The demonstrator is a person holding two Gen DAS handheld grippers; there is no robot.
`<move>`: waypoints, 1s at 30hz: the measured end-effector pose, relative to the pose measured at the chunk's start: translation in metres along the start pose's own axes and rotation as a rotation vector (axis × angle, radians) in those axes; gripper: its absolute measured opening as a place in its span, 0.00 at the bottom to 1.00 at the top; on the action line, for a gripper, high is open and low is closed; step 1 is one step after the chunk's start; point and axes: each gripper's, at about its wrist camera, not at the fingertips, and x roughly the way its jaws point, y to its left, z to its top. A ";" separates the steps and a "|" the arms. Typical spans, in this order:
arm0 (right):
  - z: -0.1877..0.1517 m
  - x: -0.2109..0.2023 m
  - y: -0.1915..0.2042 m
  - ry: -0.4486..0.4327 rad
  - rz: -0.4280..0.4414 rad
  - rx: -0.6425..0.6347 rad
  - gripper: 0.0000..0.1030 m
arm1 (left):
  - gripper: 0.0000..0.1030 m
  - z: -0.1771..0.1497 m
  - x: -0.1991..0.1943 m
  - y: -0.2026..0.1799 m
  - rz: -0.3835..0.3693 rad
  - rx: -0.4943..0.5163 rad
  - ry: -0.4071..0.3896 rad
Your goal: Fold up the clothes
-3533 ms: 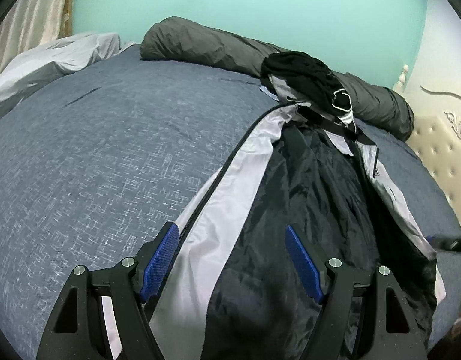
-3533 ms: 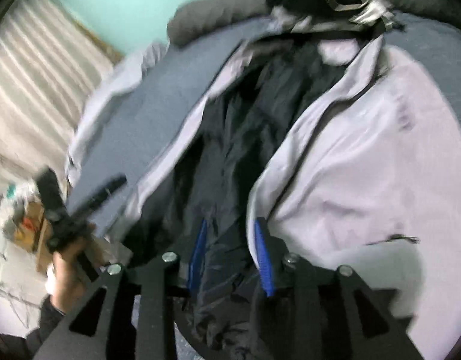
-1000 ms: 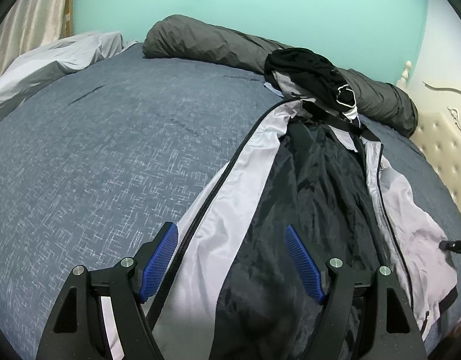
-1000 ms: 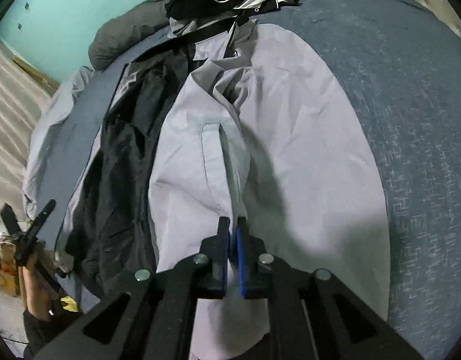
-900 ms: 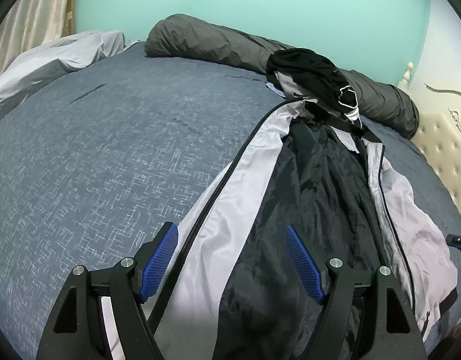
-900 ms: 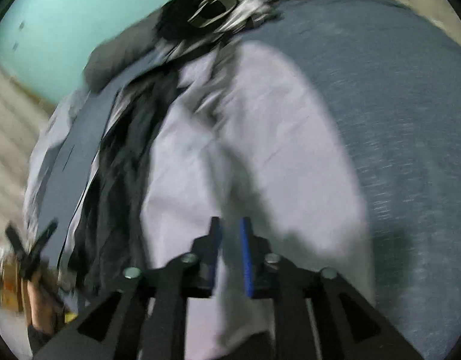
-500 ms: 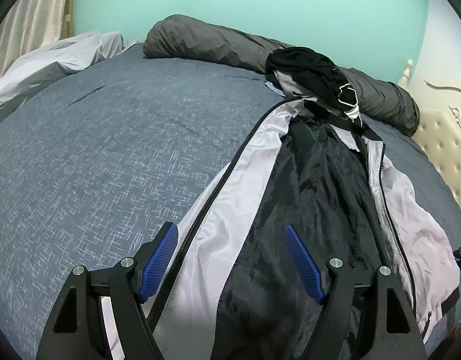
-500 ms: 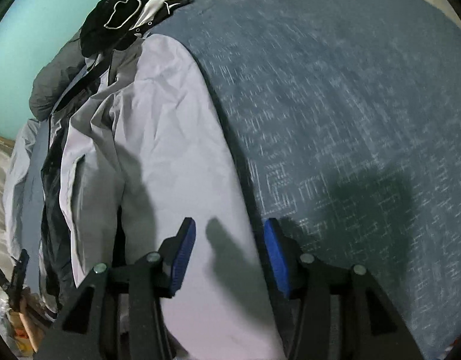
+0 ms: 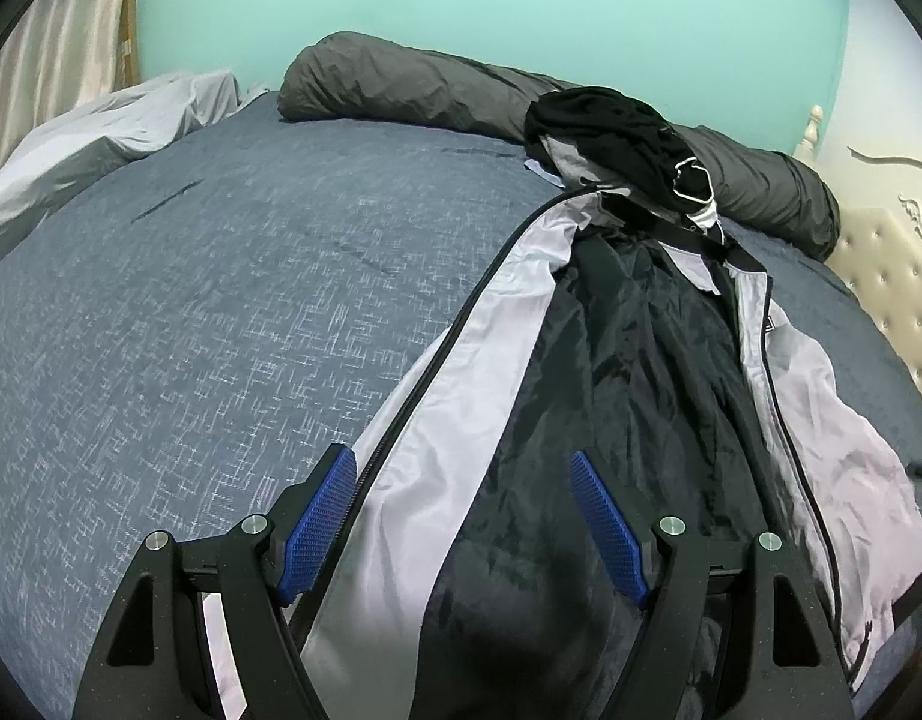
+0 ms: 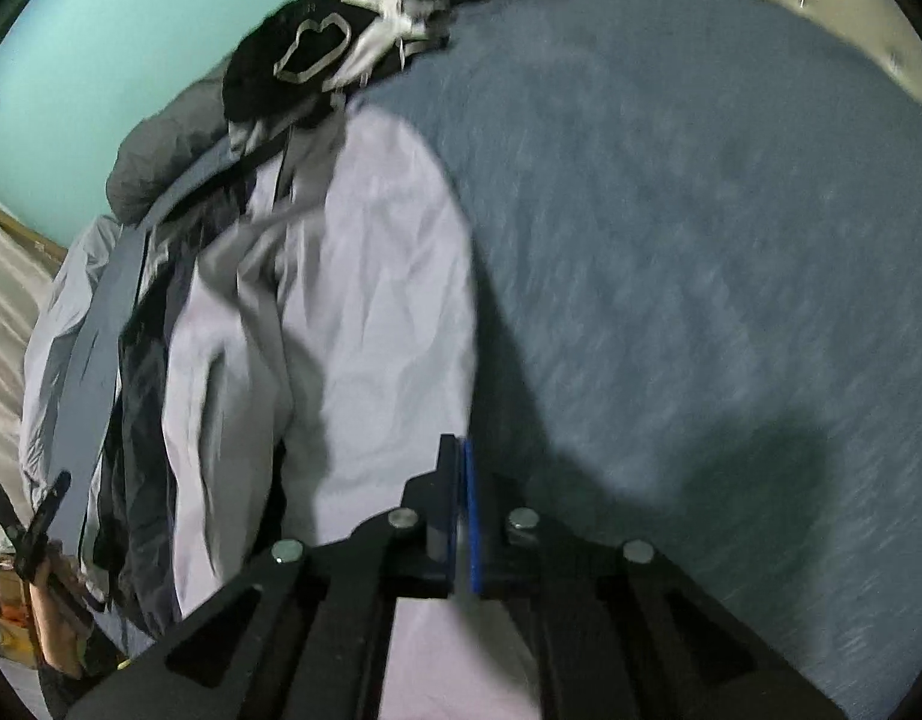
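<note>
Jacket (image 9: 611,396) is laid open lengthwise on the blue-grey bed (image 9: 191,312), black lining up, hood end far toward the grey bolster (image 9: 413,90), presumably spread flat so the sides can be folded in. Right gripper (image 10: 461,468) has just been closing; jaws are now shut at the jacket's right-hand edge, apparently pinching that pale panel for folding over. Left gripper (image 9: 461,516) is held wide open above the near left front, nothing gripped.

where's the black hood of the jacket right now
In both wrist views the black hood lies bunched at the jacket's far end, resting against the rolled dark grey duvet by the turquoise wall.
</note>
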 end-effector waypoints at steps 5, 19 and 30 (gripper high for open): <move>0.038 -0.029 -0.028 -0.043 -0.027 0.018 0.00 | 0.75 0.001 0.004 -0.005 -0.003 0.005 0.008; -0.001 0.062 -0.014 0.276 0.159 -0.004 0.36 | 0.75 0.007 0.018 -0.039 -0.026 0.061 0.022; 0.002 0.042 0.004 0.188 0.175 -0.107 0.02 | 0.75 0.010 0.023 -0.049 -0.030 0.068 0.027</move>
